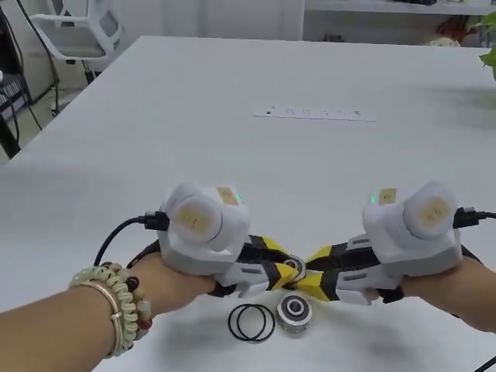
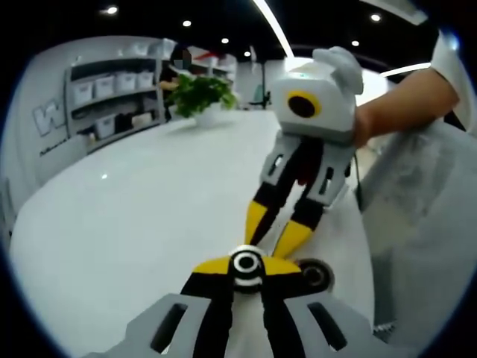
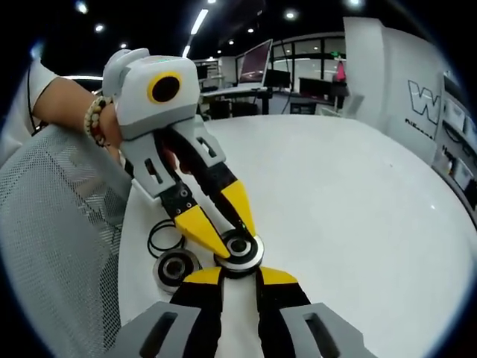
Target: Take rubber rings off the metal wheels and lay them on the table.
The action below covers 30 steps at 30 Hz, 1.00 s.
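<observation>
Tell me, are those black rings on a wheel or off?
Off: the rubber rings lie flat on the table beside a wheel, not around it.

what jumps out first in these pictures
Two yellow-tipped grippers meet tip to tip low over the white table: the left gripper clamps a small silver metal wheel, the right gripper pointing at it. On the table close by lie loose black rubber rings beside a second metal wheel.

My left gripper (image 2: 246,273) clamps a metal wheel (image 2: 246,262) between its yellow tips. The right gripper (image 2: 273,233) points at it, tips slightly apart. A second wheel (image 2: 314,274) lies on the white table (image 2: 134,224).
</observation>
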### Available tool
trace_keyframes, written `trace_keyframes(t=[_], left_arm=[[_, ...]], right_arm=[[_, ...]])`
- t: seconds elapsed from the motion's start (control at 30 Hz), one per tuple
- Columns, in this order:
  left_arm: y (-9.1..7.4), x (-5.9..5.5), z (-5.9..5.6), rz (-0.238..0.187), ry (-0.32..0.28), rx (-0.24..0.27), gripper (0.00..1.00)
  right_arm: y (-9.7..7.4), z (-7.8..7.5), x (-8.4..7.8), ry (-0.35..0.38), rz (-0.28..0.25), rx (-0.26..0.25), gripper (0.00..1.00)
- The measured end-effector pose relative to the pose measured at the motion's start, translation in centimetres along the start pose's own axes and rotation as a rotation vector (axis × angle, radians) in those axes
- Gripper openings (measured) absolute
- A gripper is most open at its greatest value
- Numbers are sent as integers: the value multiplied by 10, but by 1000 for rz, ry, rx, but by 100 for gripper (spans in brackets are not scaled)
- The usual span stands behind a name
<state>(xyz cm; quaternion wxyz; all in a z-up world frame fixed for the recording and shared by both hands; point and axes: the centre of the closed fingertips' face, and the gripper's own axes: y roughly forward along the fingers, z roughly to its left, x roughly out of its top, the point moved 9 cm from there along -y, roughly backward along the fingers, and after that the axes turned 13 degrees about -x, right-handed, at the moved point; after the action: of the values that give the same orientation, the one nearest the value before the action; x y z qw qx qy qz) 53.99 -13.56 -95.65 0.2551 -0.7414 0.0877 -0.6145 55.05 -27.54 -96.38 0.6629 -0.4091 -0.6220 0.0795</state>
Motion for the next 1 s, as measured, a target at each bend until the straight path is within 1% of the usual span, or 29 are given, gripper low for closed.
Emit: trace_keyframes(t=[0.07,0.13,0.2,0.23,0.27,0.3,0.33,0.37,0.4,0.43,0.5,0.6,0.63,0.67,0.7,0.73,0.77,0.83,0.87,0.9,1.0], left_arm=[[0,0,0,-1,-3,0,15],[0,0,0,-2,-2,0,15],[0,0,0,-2,-2,2,15],[0,0,0,-1,-2,3,15],[0,0,0,-1,-1,4,15],[0,0,0,0,0,6,15],[-1,0,0,1,1,8,15],[-1,-1,1,2,0,8,14],[-1,-1,1,2,1,11,14],[-2,-1,1,3,-2,11,14],[-1,-1,1,5,1,12,14],[-1,-1,1,6,3,12,14],[-1,-1,1,6,3,12,14],[-1,-1,1,6,3,12,14],[-2,-1,1,7,4,12,14],[-2,-1,1,9,5,12,14],[-2,-1,1,9,5,12,14],[-2,-1,1,8,7,12,14],[-2,-1,1,10,10,11,14],[-2,-1,1,13,13,10,14],[-3,-1,2,24,24,10,14]], right_arm=[[-1,-1,-2,-3,3,-7,3],[0,-1,-1,4,6,-12,2],[0,0,0,-6,16,-21,2],[0,-1,0,33,37,-36,1],[0,-2,0,62,46,-44,0],[0,-3,0,79,49,-51,0],[1,-5,0,92,46,-71,0],[0,-8,2,109,33,-80,0],[-1,-8,1,159,44,-86,0],[-2,-8,2,178,42,-83,0],[-3,-9,1,190,37,-82,0],[-3,-10,2,315,46,-80,0],[-4,-10,2,339,42,-79,0],[-4,-12,4,418,10,-62,0],[-6,-13,5,518,3,-47,0],[-5,-13,4,570,20,-31,0],[-6,-13,2,586,18,-38,0],[-6,-12,2,601,15,-33,0],[-6,-11,3,594,20,-38,0],[-6,-8,6,587,21,-40,0],[-7,-5,10,577,15,-37,0]])
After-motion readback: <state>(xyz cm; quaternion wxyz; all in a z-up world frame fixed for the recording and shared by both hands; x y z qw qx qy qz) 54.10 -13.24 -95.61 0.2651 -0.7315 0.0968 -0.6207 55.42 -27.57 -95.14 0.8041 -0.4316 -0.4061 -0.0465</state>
